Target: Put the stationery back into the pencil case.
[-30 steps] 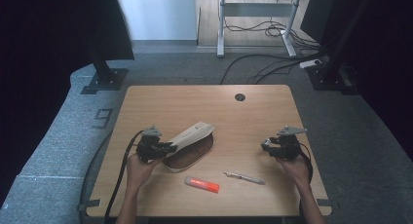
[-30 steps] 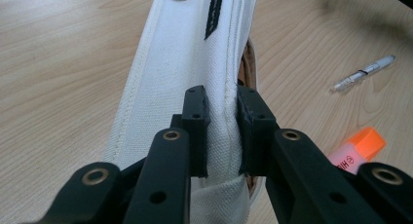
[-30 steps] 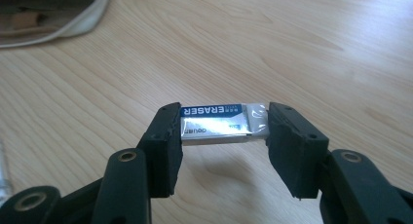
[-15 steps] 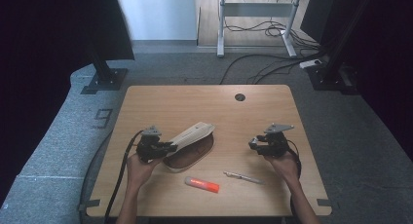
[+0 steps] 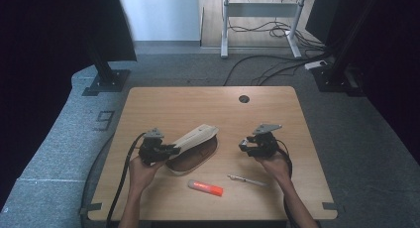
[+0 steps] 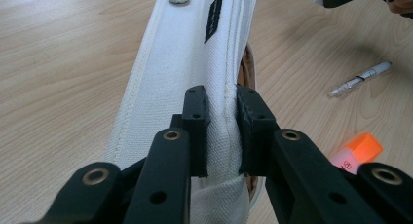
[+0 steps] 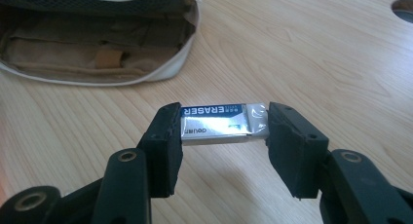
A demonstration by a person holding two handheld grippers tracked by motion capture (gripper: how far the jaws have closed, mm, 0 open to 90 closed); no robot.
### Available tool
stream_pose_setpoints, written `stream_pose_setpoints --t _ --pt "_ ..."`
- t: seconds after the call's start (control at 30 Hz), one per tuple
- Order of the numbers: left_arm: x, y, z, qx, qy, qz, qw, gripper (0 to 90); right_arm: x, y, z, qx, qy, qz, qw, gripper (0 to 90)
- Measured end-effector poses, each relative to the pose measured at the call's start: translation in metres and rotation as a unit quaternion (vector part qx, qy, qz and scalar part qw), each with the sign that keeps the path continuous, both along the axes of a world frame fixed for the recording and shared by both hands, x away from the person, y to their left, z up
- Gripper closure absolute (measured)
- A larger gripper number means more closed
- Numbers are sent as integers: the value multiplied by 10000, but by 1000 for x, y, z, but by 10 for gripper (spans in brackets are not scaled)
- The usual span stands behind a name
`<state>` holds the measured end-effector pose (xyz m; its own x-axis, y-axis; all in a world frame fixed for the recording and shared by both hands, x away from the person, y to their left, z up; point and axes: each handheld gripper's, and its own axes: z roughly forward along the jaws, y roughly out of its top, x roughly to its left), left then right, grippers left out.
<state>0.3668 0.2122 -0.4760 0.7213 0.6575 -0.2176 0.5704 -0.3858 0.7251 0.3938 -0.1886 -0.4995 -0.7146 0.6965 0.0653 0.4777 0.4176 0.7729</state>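
The left gripper [image 6: 221, 131] is pinching the flap of the white pencil case [image 5: 195, 139], jaws closed on the fabric and propping it open. The right gripper [image 7: 224, 136] is clamping an eraser [image 7: 221, 124] endwise, just off the wooden table [image 5: 208, 104], right of the case. This looks like the loading step; next, the eraser needs carrying to the case's mouth and releasing inside.
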Motion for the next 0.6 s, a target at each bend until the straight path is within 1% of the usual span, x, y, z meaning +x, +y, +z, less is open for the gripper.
stream_pose_setpoints --t 0.1,0.17,0.23,0.27,0.33,0.37,0.53,0.57,0.6 --pt "0 0 0 -1 -3 -4 10000 761 2 9 0 -29 -6 68 10000 473" --pt "0 0 0 -6 -5 -3 10000 761 3 14 0 -5 20 89 10000 473" --pt "0 0 0 -4 -6 -6 10000 761 4 20 -1 -43 -5 148 9999 473" --pt "0 0 0 -9 -10 -4 10000 761 4 20 -1 -43 -5 148 9999 473" --pt "0 0 0 -9 -12 -11 10000 761 5 29 -3 -72 3 194 9998 473" --pt "0 0 0 -9 -12 -11 10000 761 5 29 -3 -72 3 194 9998 473" --pt "-1 0 1 -10 -10 -20 10000 761 8 42 -6 -107 24 256 9996 473" --pt "-1 0 1 -7 -13 -21 10000 761 8 48 -7 -111 20 282 9995 473" --pt "-1 0 1 -7 -13 -21 10000 761 8 48 -7 -111 20 282 9995 473"
